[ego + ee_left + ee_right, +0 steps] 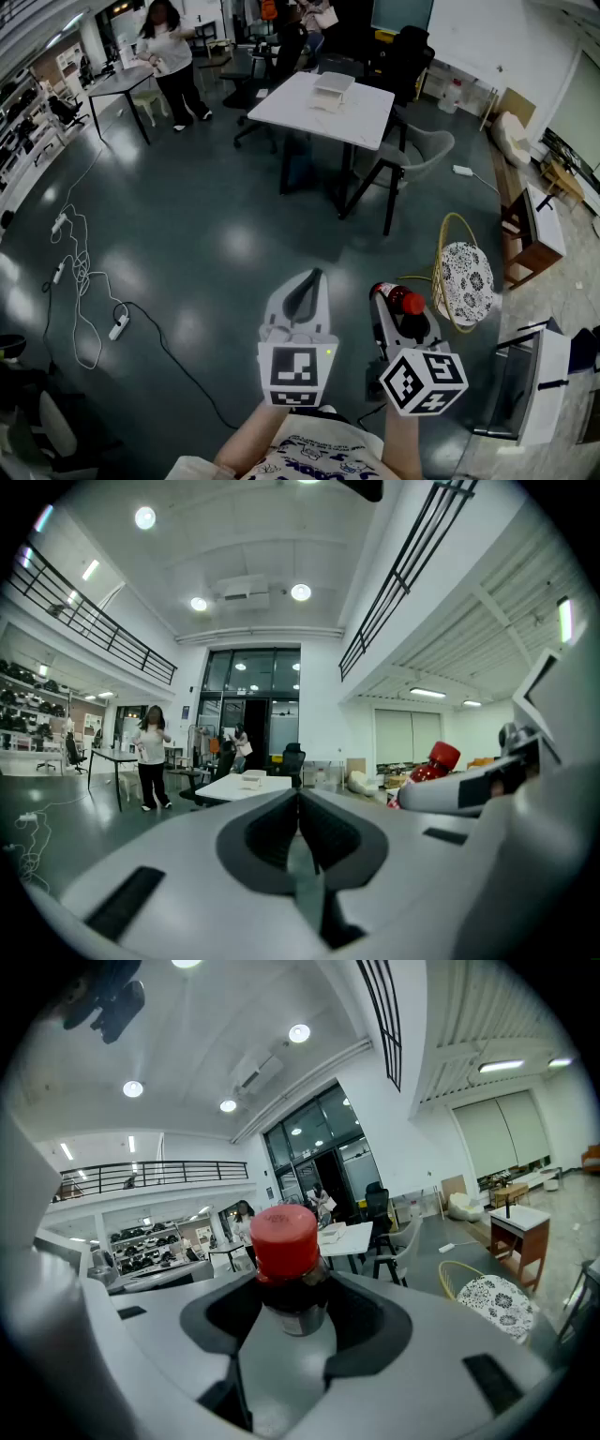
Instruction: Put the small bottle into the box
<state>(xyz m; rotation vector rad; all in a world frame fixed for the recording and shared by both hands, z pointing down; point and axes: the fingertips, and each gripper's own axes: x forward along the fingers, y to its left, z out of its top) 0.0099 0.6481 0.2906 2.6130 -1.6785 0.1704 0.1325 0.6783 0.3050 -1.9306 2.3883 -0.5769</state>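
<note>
Low in the head view's centre, the left gripper (307,278) is hovering beside the right gripper (386,298), which is gripping the small bottle (403,301); the left gripper view is showing closed, empty jaws, the right gripper view jaws clamping the bottle mid-frame.

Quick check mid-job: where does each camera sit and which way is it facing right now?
Head view: on the person's head, steeply down at the grey floor; shows both forearms, left hand-held gripper and right hand-held gripper.
Left gripper view: on the left hand-held gripper, forward across the room over its closed, empty jaws.
Right gripper view: on the right hand-held gripper, forward past the small red-capped dark bottle clamped in its jaws.
Shared: all three show the white rectangular table.
</note>
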